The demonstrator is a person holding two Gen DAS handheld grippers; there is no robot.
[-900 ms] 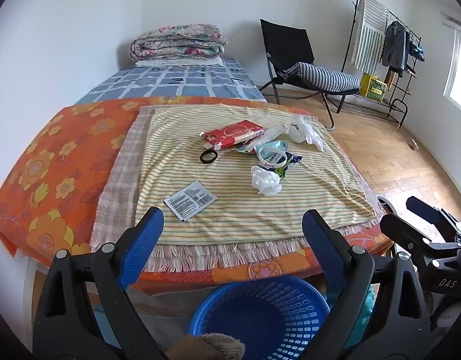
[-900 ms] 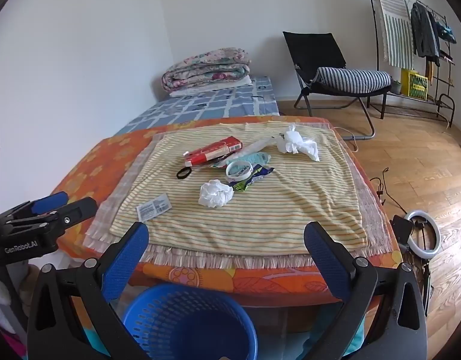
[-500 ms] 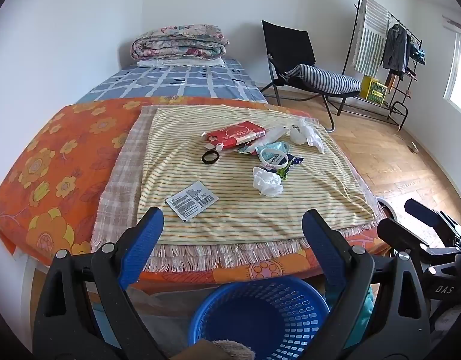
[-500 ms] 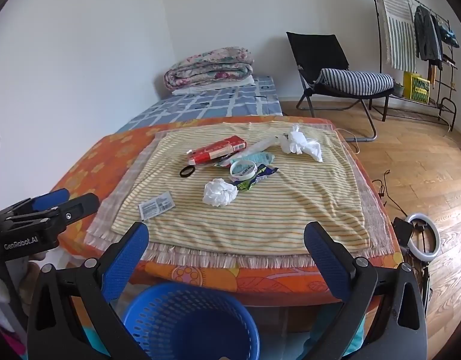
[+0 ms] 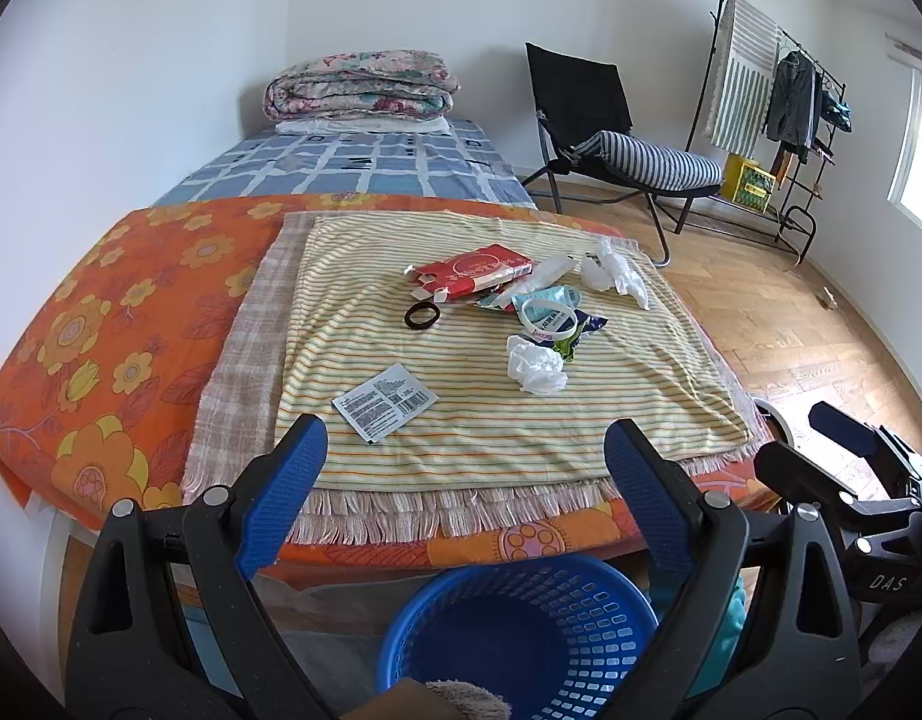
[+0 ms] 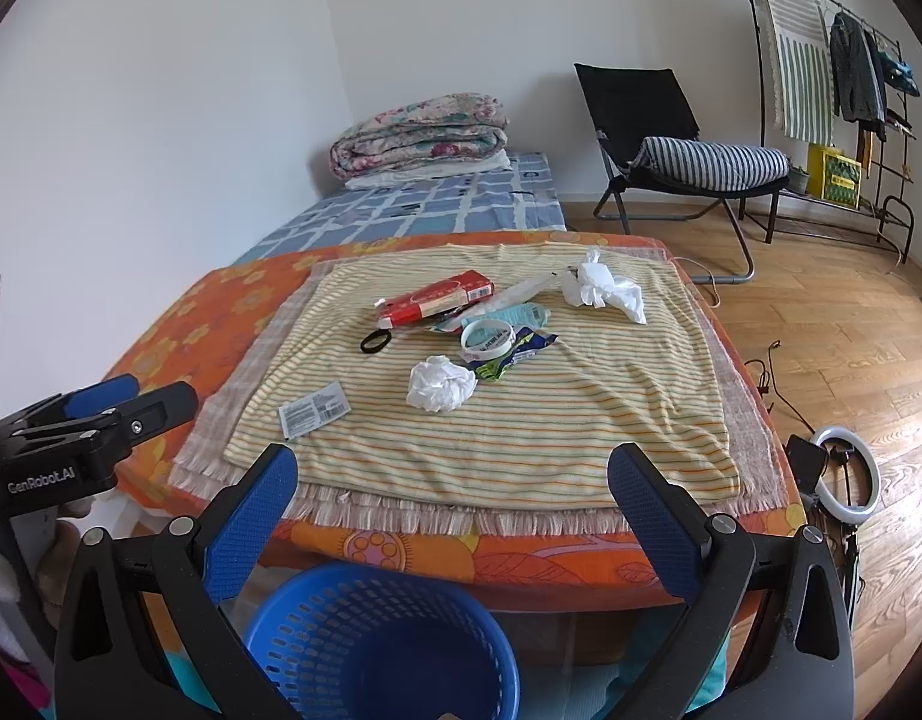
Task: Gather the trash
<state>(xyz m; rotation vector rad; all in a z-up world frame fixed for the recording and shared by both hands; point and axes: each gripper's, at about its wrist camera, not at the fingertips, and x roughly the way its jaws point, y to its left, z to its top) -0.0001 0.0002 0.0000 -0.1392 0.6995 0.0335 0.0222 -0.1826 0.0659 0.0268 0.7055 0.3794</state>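
Hovering grippers (image 5: pixel 465 447) (image 6: pixel 452 486) (jaws wide); basket (image 6: pixel 317 618) below

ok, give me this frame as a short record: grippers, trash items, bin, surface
left gripper: open, holding nothing, above the basket
right gripper: open, holding nothing, above the basket
bin: blue basket on the floor at the near bed edge
surface: striped cloth over orange floral cover
trash on cloth: flat sachet, crumpled tissue, tape roll, red packet, black hair tie, white plastic wad
collected: nothing gripped yet
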